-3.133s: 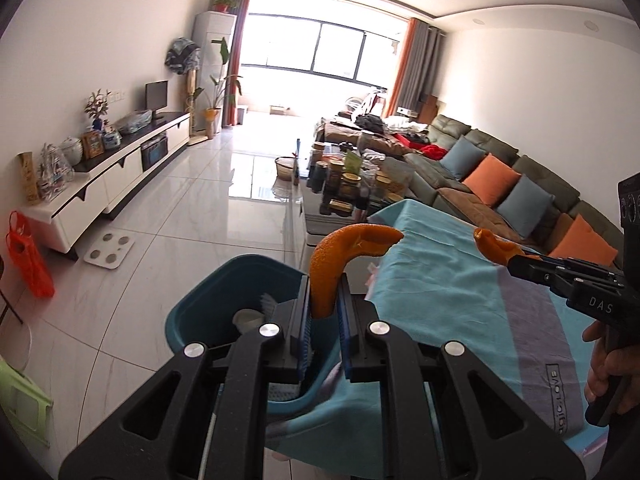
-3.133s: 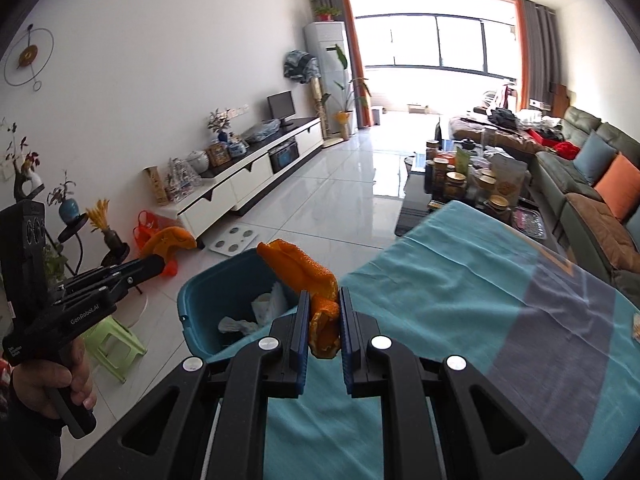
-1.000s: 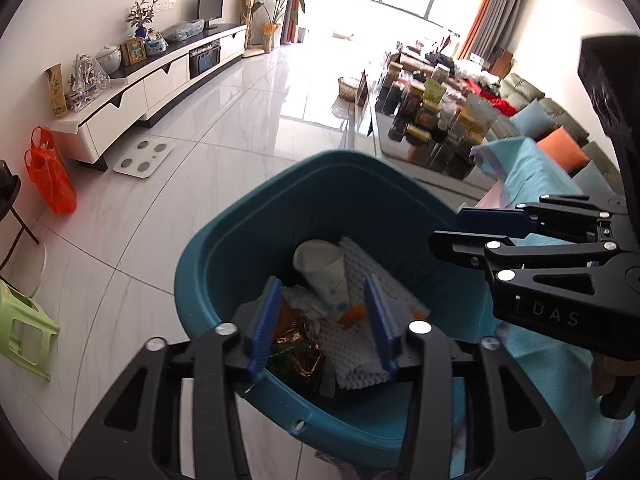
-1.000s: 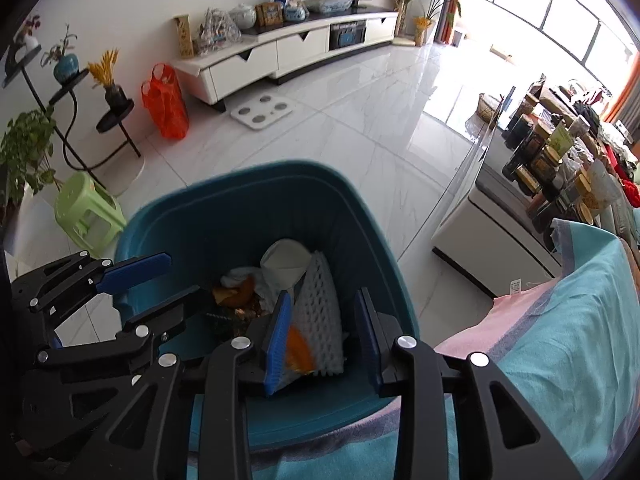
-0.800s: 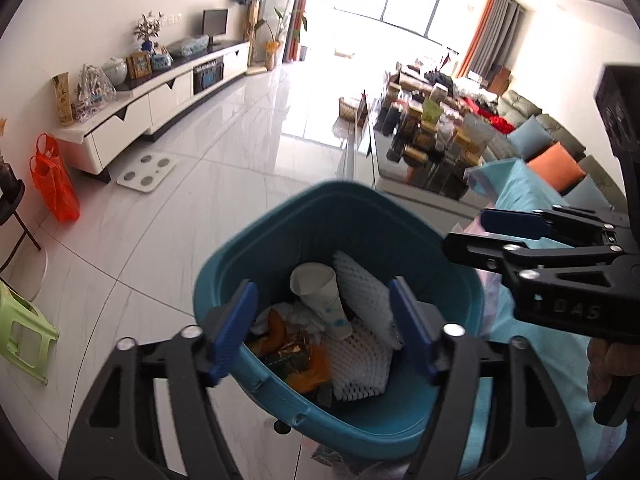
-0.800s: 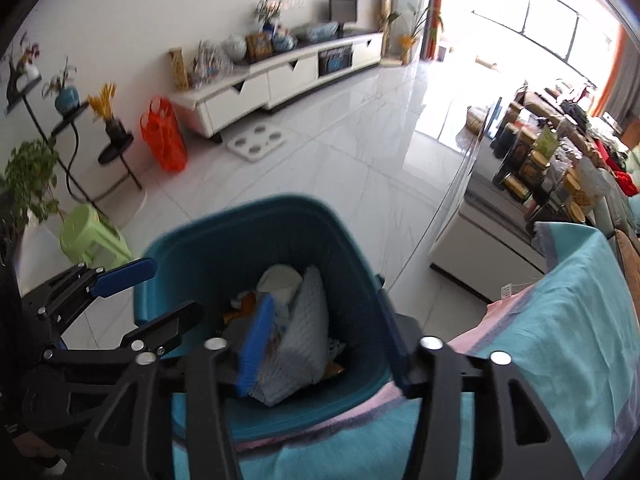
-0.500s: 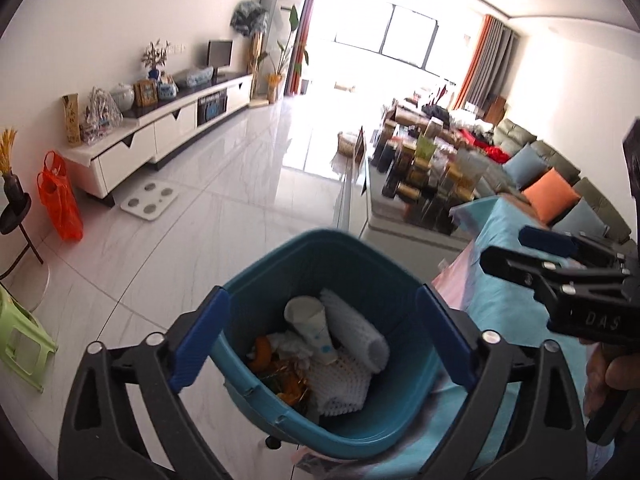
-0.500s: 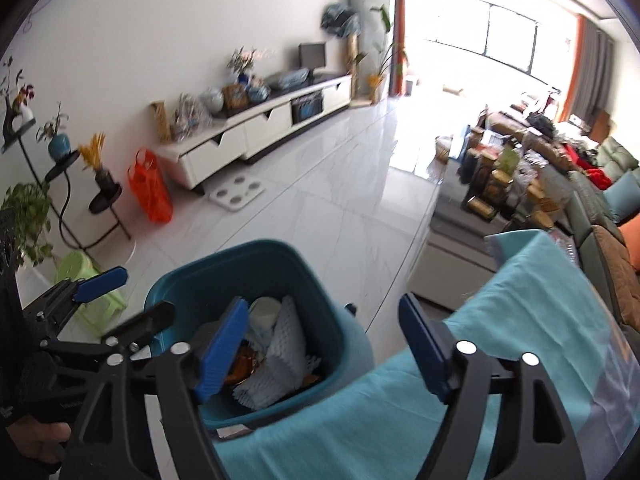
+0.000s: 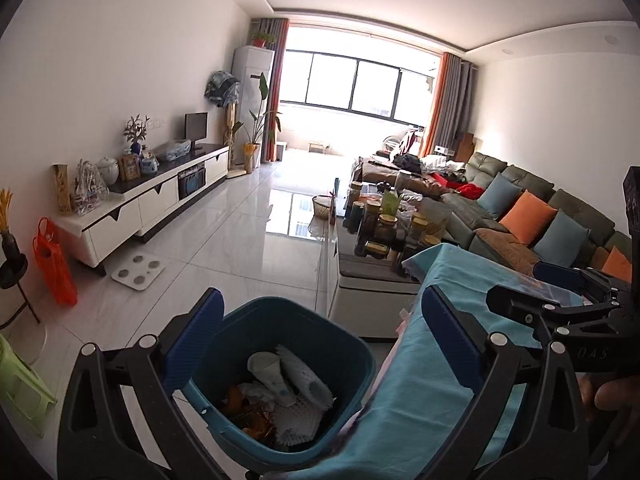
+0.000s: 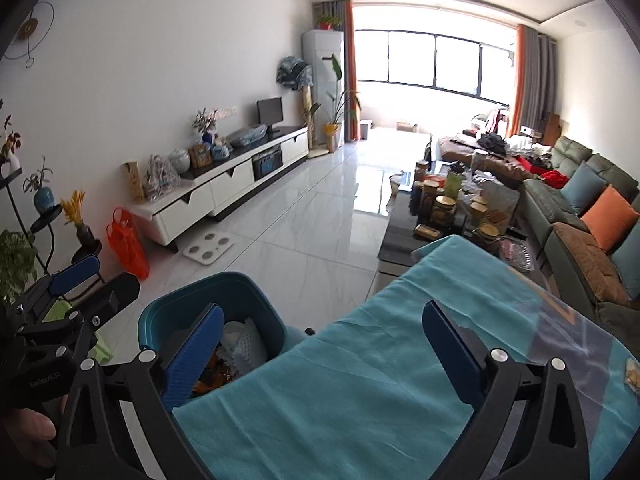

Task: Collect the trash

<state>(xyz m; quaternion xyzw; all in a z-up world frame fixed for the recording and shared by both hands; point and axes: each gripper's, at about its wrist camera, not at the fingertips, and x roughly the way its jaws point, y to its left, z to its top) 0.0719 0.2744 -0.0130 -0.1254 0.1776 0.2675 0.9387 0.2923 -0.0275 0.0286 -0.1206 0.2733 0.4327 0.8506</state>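
The left tongs (image 9: 320,332) are standing wide apart and gripping nothing, and the right tongs (image 10: 322,336) have just been opening to full spread, nothing between them. The teal bin (image 9: 344,344) is sitting on the floor against the desk's (image 10: 360,392) near left corner, holding orange peel (image 9: 234,394), a paper cup (image 9: 270,372) and white foam netting (image 9: 308,380).

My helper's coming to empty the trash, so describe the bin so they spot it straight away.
Find the table with the teal cloth. On the white floor at its corner stands the teal bin, open-topped, holding white foam netting and orange peel; nothing else on the floor is teal.
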